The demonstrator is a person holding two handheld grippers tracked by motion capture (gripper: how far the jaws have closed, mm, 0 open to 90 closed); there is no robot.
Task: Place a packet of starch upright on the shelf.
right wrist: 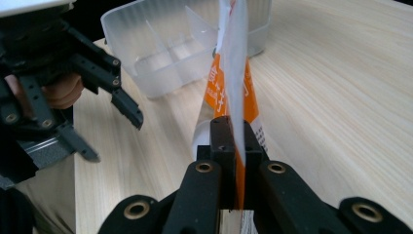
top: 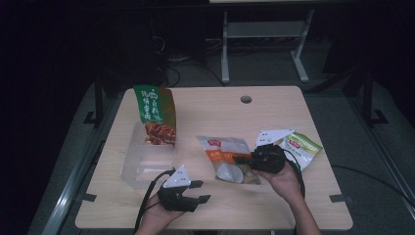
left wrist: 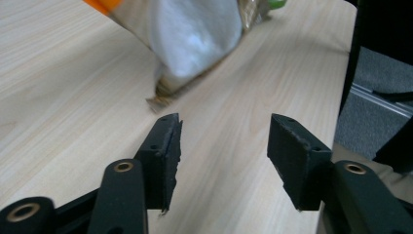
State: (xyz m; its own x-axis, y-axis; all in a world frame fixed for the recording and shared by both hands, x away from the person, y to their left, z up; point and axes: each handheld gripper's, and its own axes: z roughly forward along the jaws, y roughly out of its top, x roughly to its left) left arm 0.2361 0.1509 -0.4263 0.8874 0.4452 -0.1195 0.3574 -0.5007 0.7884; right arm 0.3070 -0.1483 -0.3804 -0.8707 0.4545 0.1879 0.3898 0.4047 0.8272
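High view: table (top: 293, 117) carries a clear divided bin (top: 147, 161), green snack bag (top: 155, 115) standing in its far compartment, the nearer ones look empty. Orange-white pouch (top: 227, 159) lies mid-table; right gripper (top: 249, 159) pinches its edge, left gripper (top: 198, 192) spread, empty. Keep that pinch firm, lift the pouch upright toward a near compartment.

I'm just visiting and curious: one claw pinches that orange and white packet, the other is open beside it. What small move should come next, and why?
Probably carry the packet toward the clear divided box. The right gripper is shut on its edge, the left gripper stands open and apart from it, and a green bag already stands in that box.
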